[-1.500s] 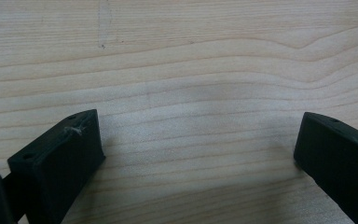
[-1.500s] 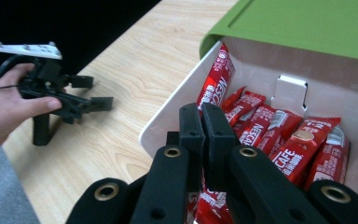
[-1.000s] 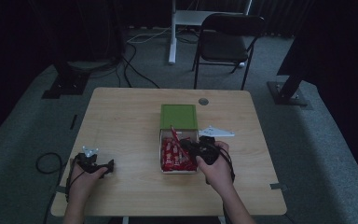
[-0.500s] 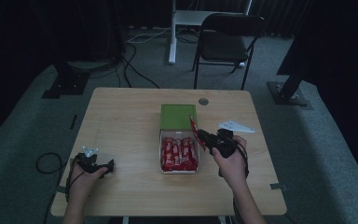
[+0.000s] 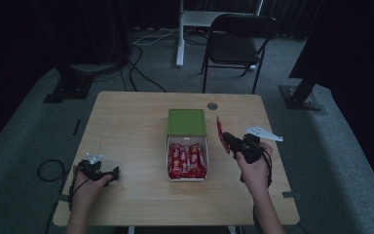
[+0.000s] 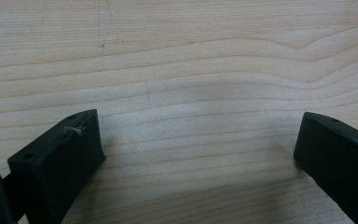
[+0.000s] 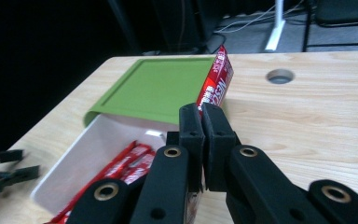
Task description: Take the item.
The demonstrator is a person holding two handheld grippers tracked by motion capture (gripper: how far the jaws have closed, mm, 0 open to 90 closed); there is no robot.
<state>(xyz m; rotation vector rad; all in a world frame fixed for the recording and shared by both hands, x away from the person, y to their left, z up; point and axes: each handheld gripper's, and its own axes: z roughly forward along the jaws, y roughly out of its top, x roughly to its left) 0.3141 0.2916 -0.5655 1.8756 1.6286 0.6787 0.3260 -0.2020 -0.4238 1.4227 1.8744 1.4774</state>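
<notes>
A white box (image 5: 168, 161) with several red candy bars (image 5: 187, 160) sits mid-table, its green lid (image 5: 186, 122) slid to the far end. To the right of the box, my right gripper (image 5: 229, 141) is shut on one red candy bar (image 5: 220, 134), held on edge above the table. In the right gripper view the jaws (image 7: 201, 114) pinch the bar (image 7: 216, 84) beside the lid (image 7: 154, 88), with the box (image 7: 98, 140) at lower left. My left gripper (image 5: 114, 171) rests at the table's near left, open, with bare wood between its jaws (image 6: 198, 135).
A round cable hole (image 5: 213, 106) lies in the tabletop behind the lid. A folding chair (image 5: 238, 41) and a white stand (image 5: 180, 39) are on the floor beyond the table. Cables trail across the floor at left.
My right gripper has lifted a red bar out of the box and carried it to the right, past the box's side. The left gripper has stayed put.
</notes>
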